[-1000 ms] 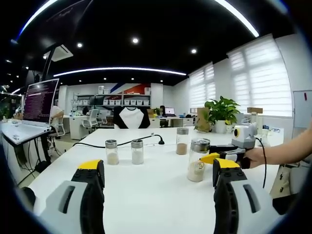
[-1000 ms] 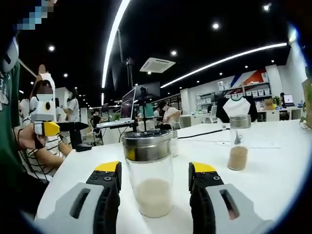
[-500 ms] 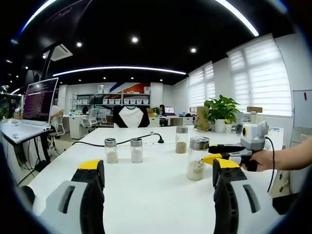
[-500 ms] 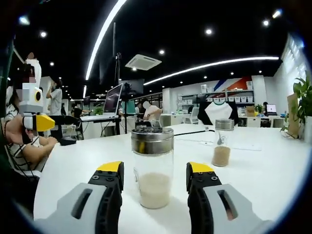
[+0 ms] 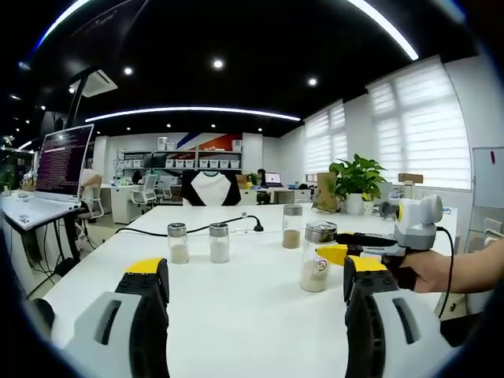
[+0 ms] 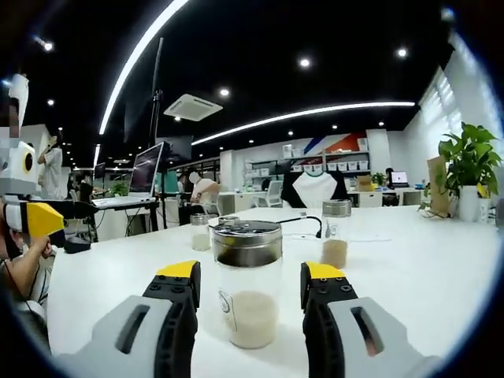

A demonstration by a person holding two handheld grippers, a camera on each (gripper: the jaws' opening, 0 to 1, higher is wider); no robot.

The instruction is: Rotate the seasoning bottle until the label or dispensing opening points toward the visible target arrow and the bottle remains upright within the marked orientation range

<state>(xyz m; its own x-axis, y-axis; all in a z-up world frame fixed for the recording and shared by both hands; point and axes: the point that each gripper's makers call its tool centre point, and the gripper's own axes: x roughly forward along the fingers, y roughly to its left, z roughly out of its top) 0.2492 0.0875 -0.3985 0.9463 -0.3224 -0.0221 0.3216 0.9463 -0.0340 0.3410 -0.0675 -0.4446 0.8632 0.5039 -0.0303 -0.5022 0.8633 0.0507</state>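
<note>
A glass seasoning bottle (image 6: 248, 295) with a metal lid and pale powder stands upright on the white table (image 6: 409, 276). A small round label sits low on its side. My right gripper (image 6: 250, 272) is open, with a jaw on each side of the bottle and a gap to the glass. In the left gripper view the same bottle (image 5: 318, 256) is right of centre, and the right gripper (image 5: 335, 250) reaches it from the right, held by a hand (image 5: 441, 272). My left gripper (image 5: 253, 268) is open over bare table. It also appears as the left gripper (image 6: 39, 219) at the far left.
Two small shakers (image 5: 179, 242) (image 5: 219, 242) and a taller one (image 5: 293, 227) stand farther back, with a black cable (image 5: 236, 224) behind them. A potted plant (image 5: 358, 177) is at the back right and a laptop (image 5: 63, 161) at the left. People sit at desks beyond.
My right gripper has swung around the bottle, so the room behind it has shifted. The bottle has stayed upright in place. The left gripper has barely moved.
</note>
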